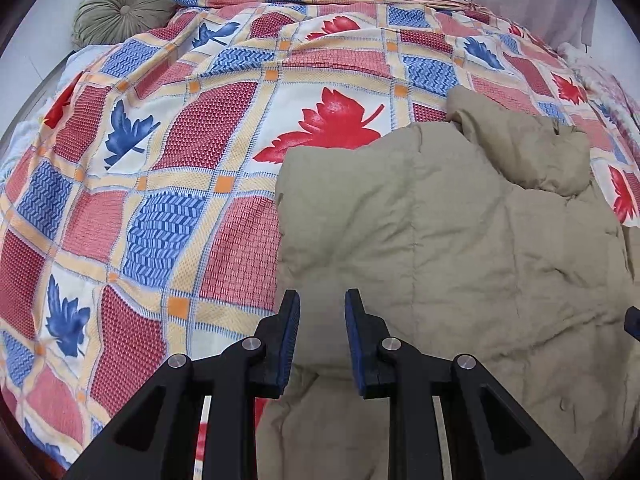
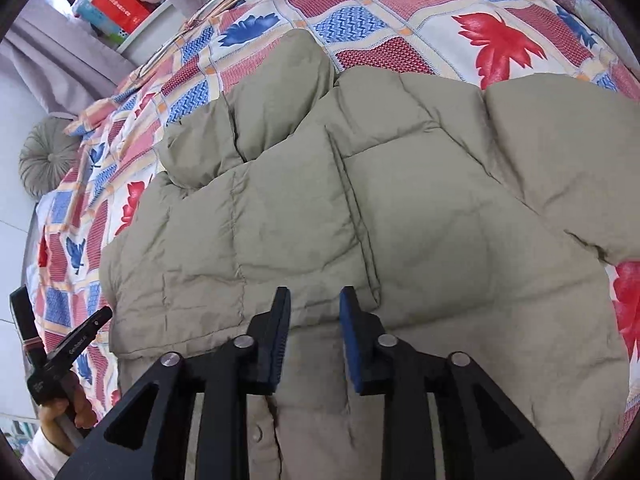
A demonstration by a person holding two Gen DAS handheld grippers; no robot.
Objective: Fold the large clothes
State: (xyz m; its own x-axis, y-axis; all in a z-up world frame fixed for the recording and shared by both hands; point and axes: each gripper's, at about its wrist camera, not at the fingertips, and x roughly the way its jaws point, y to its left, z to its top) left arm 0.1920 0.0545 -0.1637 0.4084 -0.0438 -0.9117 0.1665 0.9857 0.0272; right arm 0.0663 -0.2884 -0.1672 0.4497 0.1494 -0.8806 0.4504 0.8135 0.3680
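A large khaki puffer jacket (image 2: pixel 360 208) lies spread on the bed; it also shows in the left wrist view (image 1: pixel 460 240). One sleeve is folded across its body (image 2: pixel 272 208). A sleeve lies out to the right (image 2: pixel 568 152). My right gripper (image 2: pixel 315 308) is open and empty, just above the jacket's middle near the snap front (image 2: pixel 258 434). My left gripper (image 1: pixel 322 312) is open and empty, over the jacket's left edge. The left gripper also shows at the left edge of the right wrist view (image 2: pixel 68 352), held in a hand.
The bed is covered by a quilt (image 1: pixel 160 184) with red and blue leaf squares. A round green cushion (image 1: pixel 120 12) sits at the head of the bed by grey curtains (image 2: pixel 60 52). A shelf with boxes (image 2: pixel 120 8) stands behind.
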